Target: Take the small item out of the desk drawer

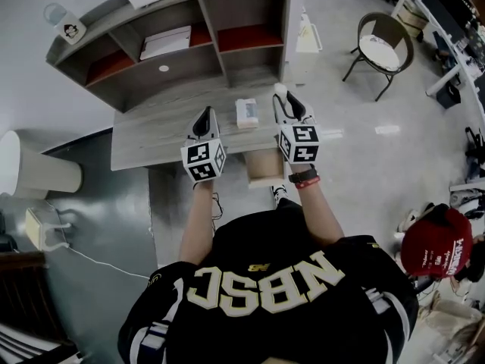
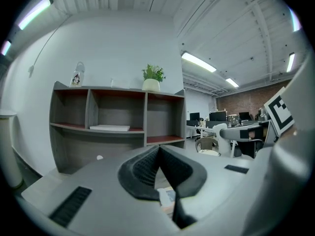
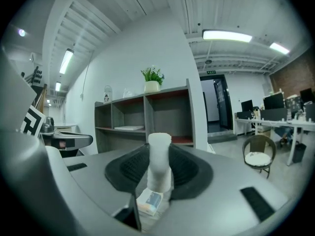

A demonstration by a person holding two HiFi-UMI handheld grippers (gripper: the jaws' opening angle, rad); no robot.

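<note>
A small white cylinder-shaped item (image 3: 159, 159) stands upright between the pads of my right gripper (image 3: 159, 170), which is shut on it. In the head view that right gripper (image 1: 283, 97) hovers over the grey desk (image 1: 163, 139), with the white item (image 1: 280, 89) at its tip. The desk drawer (image 1: 265, 167) is pulled out below the right gripper, its tan inside showing. My left gripper (image 1: 204, 116) hangs over the desk to the left, its jaws meeting with nothing between them (image 2: 158, 151). A small white box (image 1: 246, 113) lies on the desk between the two grippers.
A grey shelf unit (image 1: 178, 59) with red-lined cubbies stands at the back of the desk, with a potted plant (image 2: 152, 77) on top. A round chair (image 1: 383, 45) stands on the floor at the right. A white bin (image 1: 30, 165) is at the left.
</note>
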